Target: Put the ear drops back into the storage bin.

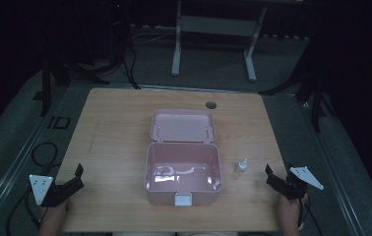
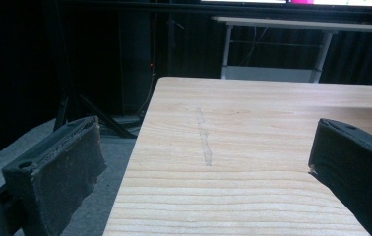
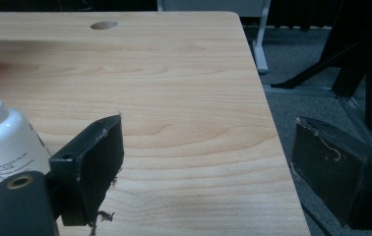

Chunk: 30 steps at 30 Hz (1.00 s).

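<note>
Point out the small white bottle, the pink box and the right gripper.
small white bottle (image 1: 241, 166): high view, on its body.
pink box (image 1: 182, 188): high view, on its front wall.
right gripper (image 3: 206, 167): right gripper view, midway between its open jaws.

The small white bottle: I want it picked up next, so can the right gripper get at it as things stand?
Probably yes. The right gripper is open, the small white bottle stands upright beside it, apart from the pink box, with bare table between.

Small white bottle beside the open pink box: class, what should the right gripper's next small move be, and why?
Probably ease the right gripper left toward the small white bottle. Its jaws stand open and hold nothing, the bottle stands upright just beside it, and the pink box lies open, ready to receive it.
</note>
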Each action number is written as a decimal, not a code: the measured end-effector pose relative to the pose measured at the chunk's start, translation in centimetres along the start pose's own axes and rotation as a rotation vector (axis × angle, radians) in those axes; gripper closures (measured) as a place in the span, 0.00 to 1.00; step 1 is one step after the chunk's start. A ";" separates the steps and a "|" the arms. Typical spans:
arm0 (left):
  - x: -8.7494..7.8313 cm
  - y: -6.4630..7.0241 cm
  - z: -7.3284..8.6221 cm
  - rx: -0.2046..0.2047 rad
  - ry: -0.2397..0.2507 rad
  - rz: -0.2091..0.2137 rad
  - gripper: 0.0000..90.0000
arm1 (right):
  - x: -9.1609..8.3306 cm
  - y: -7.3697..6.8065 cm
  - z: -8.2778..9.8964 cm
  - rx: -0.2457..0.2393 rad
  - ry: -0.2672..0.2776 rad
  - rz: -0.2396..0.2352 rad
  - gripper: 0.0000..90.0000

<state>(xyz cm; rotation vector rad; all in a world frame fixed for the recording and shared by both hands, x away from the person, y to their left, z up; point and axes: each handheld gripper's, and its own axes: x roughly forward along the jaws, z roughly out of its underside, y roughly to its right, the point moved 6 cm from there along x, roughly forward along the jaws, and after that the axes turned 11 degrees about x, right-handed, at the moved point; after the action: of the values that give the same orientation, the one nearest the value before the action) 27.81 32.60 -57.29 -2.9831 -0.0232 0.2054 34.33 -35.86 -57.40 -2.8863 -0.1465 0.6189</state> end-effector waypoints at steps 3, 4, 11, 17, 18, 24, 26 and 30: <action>0.0 0.0 0.0 0.002 0.002 0.000 0.00 | 0.1 0.0 0.0 -0.012 -0.008 0.013 0.15; 0.0 0.0 0.0 0.001 0.002 0.000 0.00 | 0.2 -0.1 0.1 -0.020 -0.021 0.010 0.15; 0.0 0.0 0.0 0.002 0.002 0.002 0.00 | 0.5 -0.9 0.1 -0.061 -0.083 -0.015 0.15; 0.0 -0.1 0.0 -0.003 0.003 0.004 0.00 | 0.6 -1.0 0.0 -0.071 -0.171 -0.037 0.19; 0.0 0.0 0.0 -0.003 0.005 0.004 0.00 | 0.6 -1.1 0.0 -0.077 -0.192 -0.045 0.20; 0.0 0.0 0.0 0.000 0.004 0.005 0.00 | 0.7 -1.3 0.7 -0.085 -0.351 -0.061 0.21; 0.0 0.0 0.0 0.000 0.004 0.005 0.00 | 0.6 -1.3 0.9 -0.076 -0.396 -0.064 0.21; 0.0 0.0 0.0 0.001 0.003 0.004 0.00 | 0.3 -1.5 1.2 -0.109 -0.483 -0.073 0.15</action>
<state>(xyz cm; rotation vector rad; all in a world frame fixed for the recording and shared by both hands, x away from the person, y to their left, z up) 27.79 32.60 -57.28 -2.9828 -0.0162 0.2018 34.02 -34.16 -58.31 -2.7546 -0.3586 1.3183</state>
